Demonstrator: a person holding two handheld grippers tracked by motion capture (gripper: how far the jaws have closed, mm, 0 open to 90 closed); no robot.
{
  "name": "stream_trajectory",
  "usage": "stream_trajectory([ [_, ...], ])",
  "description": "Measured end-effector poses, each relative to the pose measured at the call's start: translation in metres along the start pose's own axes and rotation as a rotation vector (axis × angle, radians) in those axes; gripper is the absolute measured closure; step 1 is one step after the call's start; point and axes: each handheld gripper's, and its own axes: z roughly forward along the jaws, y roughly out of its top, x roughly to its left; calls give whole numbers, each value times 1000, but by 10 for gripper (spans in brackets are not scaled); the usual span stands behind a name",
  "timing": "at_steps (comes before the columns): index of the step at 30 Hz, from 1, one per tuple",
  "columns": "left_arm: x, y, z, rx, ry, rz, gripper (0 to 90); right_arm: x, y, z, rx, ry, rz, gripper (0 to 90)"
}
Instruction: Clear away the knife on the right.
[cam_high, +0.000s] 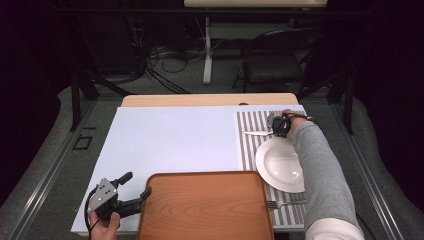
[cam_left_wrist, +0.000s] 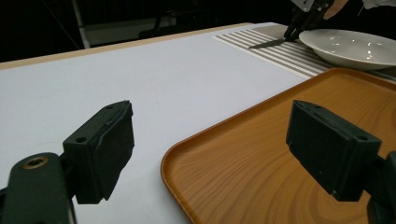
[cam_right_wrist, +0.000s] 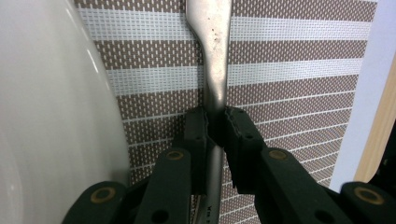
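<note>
We've got a dark room here, nearly black at both edges. A grey floor (cam_high: 190, 80) runs across the upper middle, with tangled cables (cam_high: 160, 57) upper left, a white table leg (cam_high: 207, 50) top centre, and a black folding chair (cam_high: 275, 57) upper right.

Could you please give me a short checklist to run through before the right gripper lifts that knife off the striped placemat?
1. Right gripper fingers closed on the knife handle: ok.
2. Knife centred between the fingers: ok.
3. Grip firm enough to lift: cannot tell.
4. Clearance from the white plate beside the knife: tight, ok for a straight lift.
5. Wooden tray free to receive: ok.
6. Left gripper open at the tray's corner, out of the way: ok.
</note>
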Motion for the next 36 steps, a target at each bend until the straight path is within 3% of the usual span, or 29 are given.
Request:
stream_trajectory([
  [10,0,0,0,-1,1,-5,153,5,-1,-2,5,-31,30,800],
  [13,0,0,0,-2,2,-7,153,6,-1,0,-17,-48,21,800],
  [22,0,0,0,0,2,-5,153,8,3,-2,-1,-40,32,800],
  [24,0,0,0,1,-1,-2,153,7,5,-5,36,-28,9,800],
  [30,0,0,0,1,-1,-3,153,8,6,-6,5,-58,22,800],
  [36,0,0,0,6,-3,0,153,8,8,-9,24,-62,17,800],
])
